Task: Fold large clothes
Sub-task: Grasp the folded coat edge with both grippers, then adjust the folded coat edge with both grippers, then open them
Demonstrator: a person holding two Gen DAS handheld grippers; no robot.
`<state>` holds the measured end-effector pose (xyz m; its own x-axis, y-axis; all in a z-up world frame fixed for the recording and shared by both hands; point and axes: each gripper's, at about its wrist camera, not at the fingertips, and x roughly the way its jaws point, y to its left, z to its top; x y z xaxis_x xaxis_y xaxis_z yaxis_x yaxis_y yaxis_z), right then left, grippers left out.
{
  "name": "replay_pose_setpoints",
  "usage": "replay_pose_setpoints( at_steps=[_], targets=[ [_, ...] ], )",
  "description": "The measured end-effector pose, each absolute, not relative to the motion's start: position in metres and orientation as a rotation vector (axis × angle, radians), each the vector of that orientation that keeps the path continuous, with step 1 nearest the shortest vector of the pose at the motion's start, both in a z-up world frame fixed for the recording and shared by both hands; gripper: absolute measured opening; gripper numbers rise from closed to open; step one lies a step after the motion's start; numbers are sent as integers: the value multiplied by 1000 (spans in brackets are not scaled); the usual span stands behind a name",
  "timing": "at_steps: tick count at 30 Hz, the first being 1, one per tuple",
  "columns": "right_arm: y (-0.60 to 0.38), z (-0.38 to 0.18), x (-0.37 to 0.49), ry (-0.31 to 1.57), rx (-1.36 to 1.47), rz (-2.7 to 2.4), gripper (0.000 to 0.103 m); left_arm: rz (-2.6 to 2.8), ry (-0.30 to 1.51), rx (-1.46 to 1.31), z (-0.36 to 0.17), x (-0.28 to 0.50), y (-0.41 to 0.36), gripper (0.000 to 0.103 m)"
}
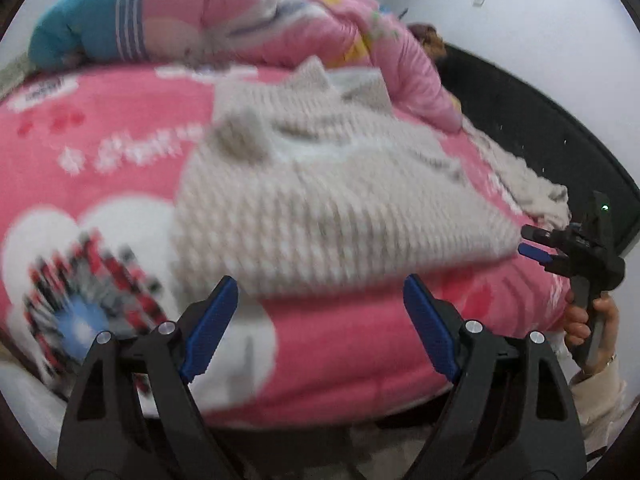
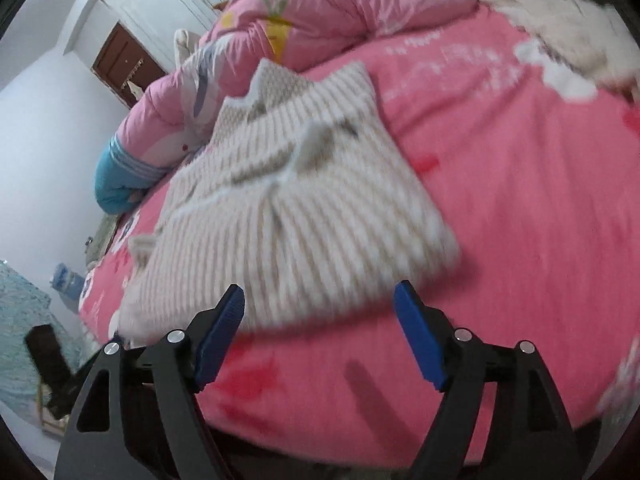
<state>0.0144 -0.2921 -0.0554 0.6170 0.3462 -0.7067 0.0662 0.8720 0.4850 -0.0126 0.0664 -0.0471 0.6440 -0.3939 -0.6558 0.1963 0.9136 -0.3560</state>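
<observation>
Sweater is lying folded in the middle of both frames, sitting on the pink blanket that's covering the bed. We're holding the left gripper at the bottom of its frame, jaws spread wide with nothing between them, tips just short of the sweater's near edge. Same deal with our right gripper, released and empty. In the left view it's showing at the right edge, by the sweater's corner. A pink quilt is bunching up along the top of both frames.
</observation>
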Motion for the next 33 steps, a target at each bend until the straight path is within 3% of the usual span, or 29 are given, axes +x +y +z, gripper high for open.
replay_pose_setpoints(
  at_steps=[4, 11, 16, 20, 21, 22, 23, 27, 33],
  targets=[
    [-297, -79, 5, 949, 549, 175, 75, -299, 817, -410, -75, 1, 83, 80],
    [-315, -91, 31, 872, 666, 194, 75, -344, 730, -692, -89, 19, 126, 77],
    [-325, -100, 53, 829, 696, 131, 54, -301, 691, -768, -91, 30, 135, 74],
    [-320, -99, 63, 807, 640, 61, 35, -156, 729, -641, -84, 48, 121, 40],
    [-317, -94, 62, 799, 611, 51, 23, -142, 733, -599, -79, 51, 117, 28],
    [-313, -86, 60, 782, 580, 50, 13, -131, 731, -561, -74, 53, 114, 23],
    [-308, -76, 58, 762, 538, 39, 12, -115, 715, -480, -62, 51, 105, 17],
    [-292, -35, 47, 694, 402, 21, 9, -93, 614, -293, -18, 35, 85, 11],
    [-290, 3, 10, 659, 347, 35, 9, -127, 554, -236, 26, -1, 81, 10]
  ],
)
